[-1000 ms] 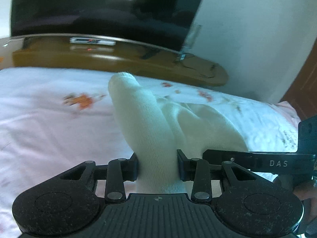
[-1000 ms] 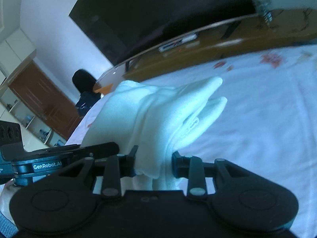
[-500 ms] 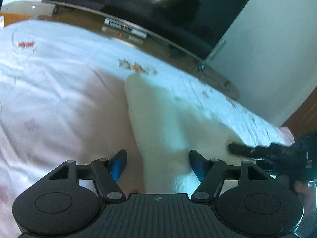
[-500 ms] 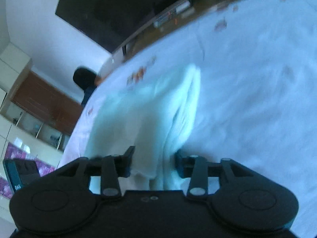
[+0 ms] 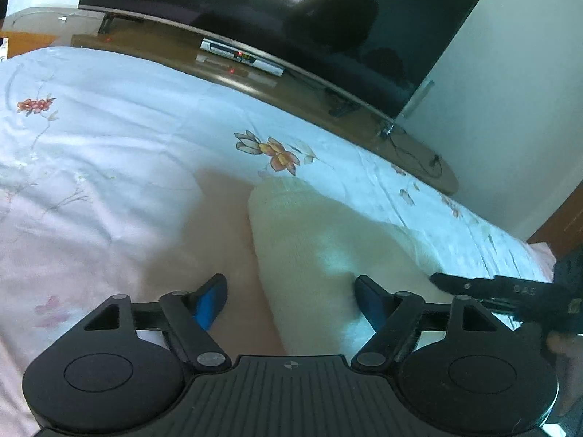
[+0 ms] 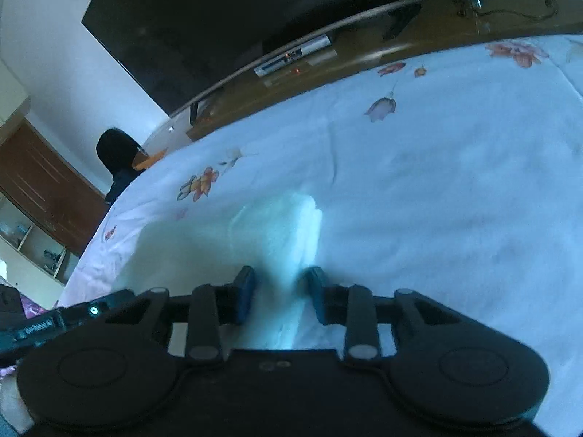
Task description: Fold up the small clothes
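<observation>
A small white knitted garment (image 5: 313, 255) lies on the flowered bedsheet (image 5: 109, 138). My left gripper (image 5: 291, 300) is open, its jaws spread wide on either side of the garment's near end, not pinching it. In the right wrist view the same garment (image 6: 269, 233) lies flat, folded into layers. My right gripper (image 6: 280, 295) has its jaws close on either side of the garment's near edge, with cloth between them. The right gripper's finger (image 5: 484, 284) reaches the garment's right side in the left wrist view.
A large dark TV (image 5: 277, 11) stands on a wooden cabinet (image 5: 291, 87) beyond the bed's far edge. A white wall (image 5: 510, 91) is at the right, and wooden cupboards (image 6: 47, 189) stand left of the bed. Bare bedsheet (image 6: 455, 182) stretches right of the garment.
Both grippers lowered the lifted garment onto the bed. My left gripper opened and let go of it. The right gripper stayed closed around the cloth.
</observation>
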{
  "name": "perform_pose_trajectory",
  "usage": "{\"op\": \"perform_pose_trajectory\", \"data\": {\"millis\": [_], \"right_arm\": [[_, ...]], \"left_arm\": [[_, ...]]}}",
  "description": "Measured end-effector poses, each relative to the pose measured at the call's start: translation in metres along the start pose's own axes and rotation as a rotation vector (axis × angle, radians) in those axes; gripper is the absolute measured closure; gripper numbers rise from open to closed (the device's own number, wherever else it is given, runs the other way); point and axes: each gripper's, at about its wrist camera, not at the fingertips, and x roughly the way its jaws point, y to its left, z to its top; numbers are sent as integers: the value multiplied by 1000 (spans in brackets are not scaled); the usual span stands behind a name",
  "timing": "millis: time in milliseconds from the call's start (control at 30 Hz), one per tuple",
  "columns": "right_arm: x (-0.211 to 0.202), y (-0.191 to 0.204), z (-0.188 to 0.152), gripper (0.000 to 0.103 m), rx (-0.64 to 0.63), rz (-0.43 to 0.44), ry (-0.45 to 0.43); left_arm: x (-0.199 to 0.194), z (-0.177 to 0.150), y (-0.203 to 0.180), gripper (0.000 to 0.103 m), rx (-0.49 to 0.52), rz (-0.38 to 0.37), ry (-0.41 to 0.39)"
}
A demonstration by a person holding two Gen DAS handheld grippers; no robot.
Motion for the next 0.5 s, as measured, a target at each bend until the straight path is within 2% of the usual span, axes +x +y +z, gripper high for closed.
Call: {"op": "perform_pose_trajectory", "data": {"millis": [33,67,100,167,267,333,400,467,500], "right_arm": [[-7,3,0,64,-1,-7,5],[-19,5,-2,62,2,-5,-5],[-31,7,-5,60,13,29,-15],[-57,12,-22,45,19,82,7],[-84,27,-56,44,-45,100,38],[-82,35,-72,43,-61,68,83],[-78,41,-87,47,-91,49,108],[-69,45,-97,64,-137,-12,141],[-73,47,-100,66,-173,-26,120]], "left_arm": [[-12,-2,-2,21,5,17,-2],[-25,-6,-5,20,12,24,-11],[-39,-14,-7,17,22,7,-24],[-63,-33,-10,16,36,-1,-25],[-80,-62,-14,16,52,19,-8],[-77,-76,-12,16,49,32,32],[-76,-87,-17,16,106,68,26],[-79,-91,-28,16,168,102,41],[-83,-92,-31,16,180,113,46]]}}
